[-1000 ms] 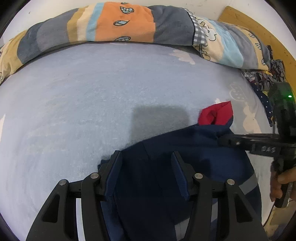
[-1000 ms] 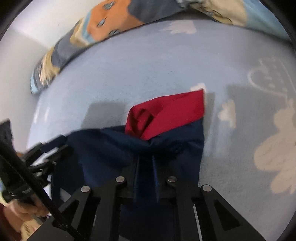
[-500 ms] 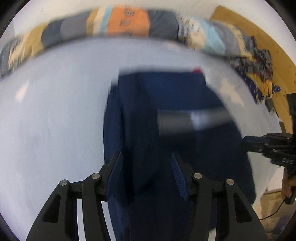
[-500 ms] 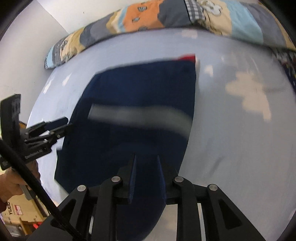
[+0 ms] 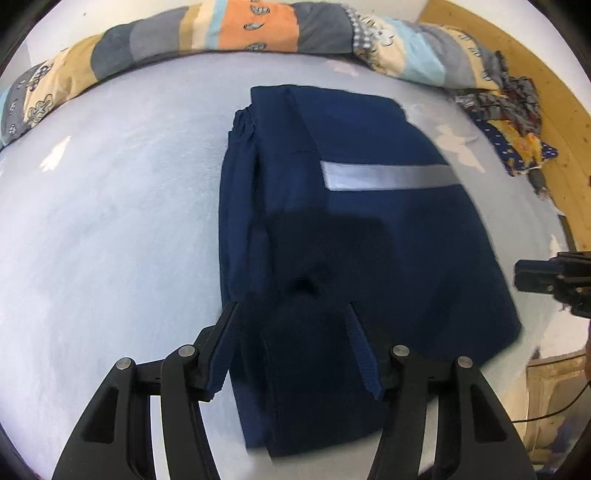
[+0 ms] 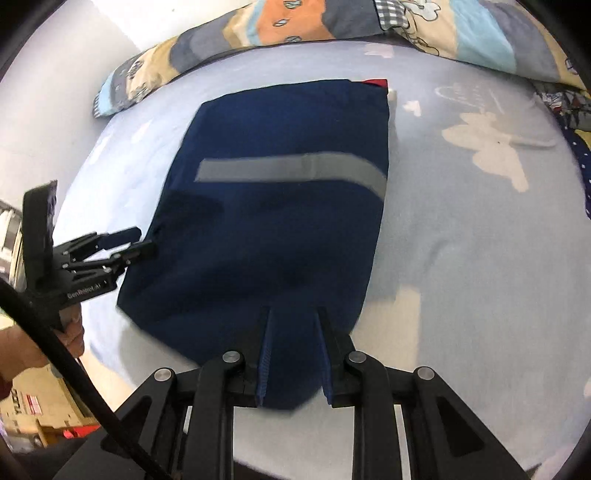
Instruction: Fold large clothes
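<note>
A navy garment (image 5: 354,236) with a grey reflective stripe (image 5: 384,175) lies folded flat on the light blue bed (image 5: 110,221). It also shows in the right wrist view (image 6: 277,206), with a bit of red lining (image 6: 376,82) at its far corner. My left gripper (image 5: 293,314) is open, its fingers astride the near edge of the garment. My right gripper (image 6: 293,317) has its jaws apart over the near right corner of the cloth. Each gripper shows in the other's view: the right one (image 5: 546,280), the left one (image 6: 136,243).
A rolled patchwork quilt (image 5: 258,33) runs along the far edge of the bed. A pile of patterned clothes (image 5: 513,122) lies at the far right by a wooden headboard (image 5: 554,74). Cardboard boxes (image 6: 29,413) stand beyond the bed's left side.
Both grippers have pulled back toward me and the garment has come down flat, folded over so the red lining is nearly covered. The right gripper's jaws have parted.
</note>
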A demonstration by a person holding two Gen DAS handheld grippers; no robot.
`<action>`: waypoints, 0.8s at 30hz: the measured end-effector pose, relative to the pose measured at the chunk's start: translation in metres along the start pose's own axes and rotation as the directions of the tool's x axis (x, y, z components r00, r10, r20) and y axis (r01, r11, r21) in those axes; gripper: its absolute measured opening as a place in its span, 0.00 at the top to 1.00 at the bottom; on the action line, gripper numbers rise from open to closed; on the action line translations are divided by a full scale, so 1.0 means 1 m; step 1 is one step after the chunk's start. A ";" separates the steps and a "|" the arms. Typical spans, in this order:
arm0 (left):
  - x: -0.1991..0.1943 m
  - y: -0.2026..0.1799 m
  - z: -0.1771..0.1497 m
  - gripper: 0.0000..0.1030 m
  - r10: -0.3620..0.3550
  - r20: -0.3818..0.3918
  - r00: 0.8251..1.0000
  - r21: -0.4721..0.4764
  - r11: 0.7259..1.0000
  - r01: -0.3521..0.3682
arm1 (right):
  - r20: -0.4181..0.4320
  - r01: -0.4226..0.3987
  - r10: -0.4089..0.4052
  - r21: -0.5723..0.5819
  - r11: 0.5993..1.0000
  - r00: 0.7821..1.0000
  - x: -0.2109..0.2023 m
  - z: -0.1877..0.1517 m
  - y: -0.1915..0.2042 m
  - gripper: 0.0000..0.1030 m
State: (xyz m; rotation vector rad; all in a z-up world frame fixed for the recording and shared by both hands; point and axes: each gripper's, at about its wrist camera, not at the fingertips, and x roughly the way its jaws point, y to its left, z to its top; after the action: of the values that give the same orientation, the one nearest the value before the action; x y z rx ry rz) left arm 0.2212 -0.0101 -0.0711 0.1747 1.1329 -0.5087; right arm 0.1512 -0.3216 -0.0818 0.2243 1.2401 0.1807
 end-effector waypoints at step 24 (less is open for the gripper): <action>0.085 0.024 0.152 0.37 0.086 0.035 0.996 0.000 0.996 -0.086 | 0.152 0.090 -0.096 0.047 0.995 0.984 0.055 0.152 -0.020 0.67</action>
State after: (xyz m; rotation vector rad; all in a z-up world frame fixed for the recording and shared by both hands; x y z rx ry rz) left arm 0.3847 -0.0730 -0.0854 0.2147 1.0864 -0.4348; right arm 0.3131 -0.3380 -0.0906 0.2105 1.0988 0.0564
